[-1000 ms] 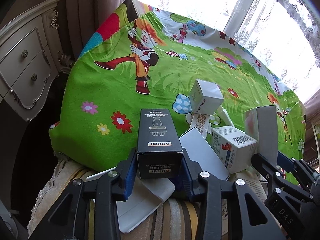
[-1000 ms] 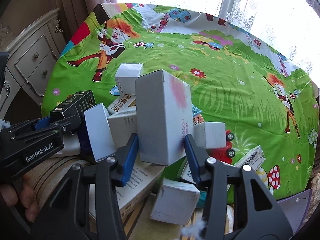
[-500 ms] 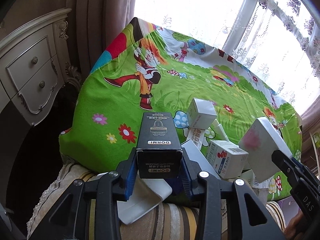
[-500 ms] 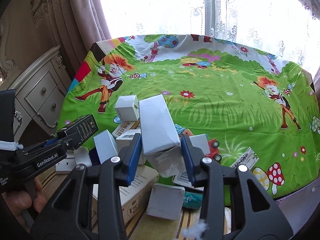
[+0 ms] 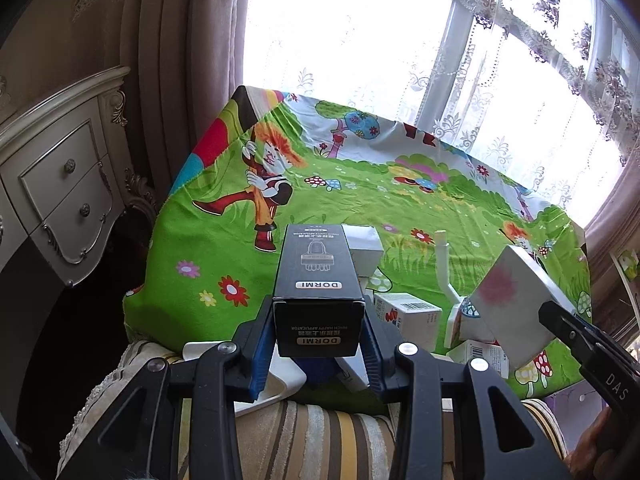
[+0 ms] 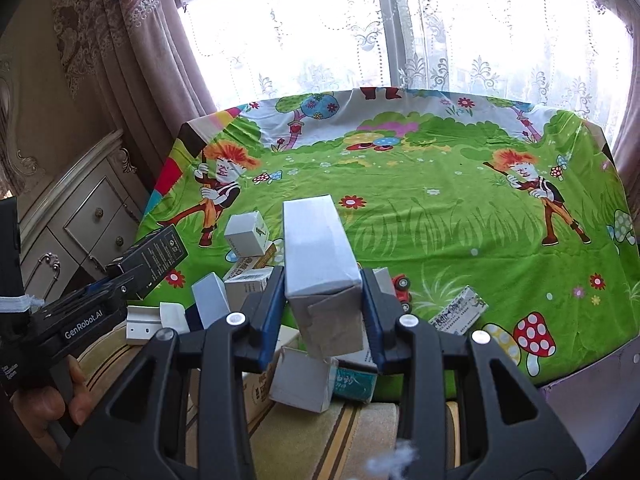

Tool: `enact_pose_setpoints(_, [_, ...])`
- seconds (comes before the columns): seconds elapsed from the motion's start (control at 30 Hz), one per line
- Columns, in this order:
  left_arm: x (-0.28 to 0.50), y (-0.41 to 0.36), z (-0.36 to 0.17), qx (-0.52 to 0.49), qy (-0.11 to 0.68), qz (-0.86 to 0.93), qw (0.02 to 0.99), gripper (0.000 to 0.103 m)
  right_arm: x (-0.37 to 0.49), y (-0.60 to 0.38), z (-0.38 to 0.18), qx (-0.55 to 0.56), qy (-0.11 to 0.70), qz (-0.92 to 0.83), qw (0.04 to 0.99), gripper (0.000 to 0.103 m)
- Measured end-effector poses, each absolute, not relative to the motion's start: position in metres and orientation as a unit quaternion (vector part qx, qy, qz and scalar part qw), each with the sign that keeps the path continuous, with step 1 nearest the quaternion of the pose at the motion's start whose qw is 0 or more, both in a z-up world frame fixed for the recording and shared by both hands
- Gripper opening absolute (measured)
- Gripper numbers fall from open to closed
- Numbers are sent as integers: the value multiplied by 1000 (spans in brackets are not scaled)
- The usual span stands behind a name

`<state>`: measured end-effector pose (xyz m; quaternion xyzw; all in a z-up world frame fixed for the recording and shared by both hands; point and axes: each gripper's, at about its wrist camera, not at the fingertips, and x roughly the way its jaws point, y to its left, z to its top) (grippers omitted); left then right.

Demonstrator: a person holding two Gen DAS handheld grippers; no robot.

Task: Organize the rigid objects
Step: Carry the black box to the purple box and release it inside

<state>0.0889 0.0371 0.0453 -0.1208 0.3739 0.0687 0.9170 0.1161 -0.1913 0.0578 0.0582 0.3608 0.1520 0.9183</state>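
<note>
While both hands are raised above the near edge of the bed, each pair of tongs carries one carton clear of the heap below. The left gripper (image 5: 319, 330) is closed about a third of the way, its blue pads pressing the sides of the black DORMI box (image 5: 316, 276), which points lengthwise away from the jaws. The right gripper (image 6: 323, 308) clamps the tall white box (image 6: 316, 256) at its near end; its jaws have just been closing on that box, which bears a pink stain on one face. The remaining cartons (image 6: 256, 276) lie jumbled at the near edge of the green cartoon bedsheet (image 6: 440, 216), partly on the striped cover (image 6: 332, 436) in front of it, with a red toy car (image 6: 401, 285) and a white plastic bracket (image 6: 142, 320) among them. A cream dresser (image 5: 60, 188) stands off the sheet's left edge, and lace curtains (image 6: 420, 28) hang beyond its far edge. A person's hand (image 6: 44, 396) grips the left handle
</note>
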Motion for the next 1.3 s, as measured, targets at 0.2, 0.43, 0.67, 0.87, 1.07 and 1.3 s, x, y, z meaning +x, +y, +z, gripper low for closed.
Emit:
enact_pose_setpoints(0.2, [83, 29, 51, -120, 370, 62, 919, 40, 104, -210, 60, 78, 363, 157, 915, 40])
enact_pose_setpoints(0.43, [76, 13, 56, -114, 367, 46, 922, 40, 83, -226, 58, 96, 375, 182, 904, 40])
enact_pose_setpoints(0.67, [74, 7, 56, -113, 369, 41, 921, 40, 91, -232, 42, 186, 410, 252, 857, 39])
enact_pose_setpoints(0.87, [70, 5, 61, -118, 365, 33, 923, 40, 82, -241, 52, 180, 395, 246, 867, 38])
enact_pose_setpoints(1.07, [63, -17, 70, -115, 358, -7, 926, 40, 63, -275, 64, 171, 377, 199, 888, 39])
enact_pose_setpoints(1.3, [51, -75, 76, -107, 370, -98, 917, 40, 32, -328, 67, 150, 374, 109, 909, 38])
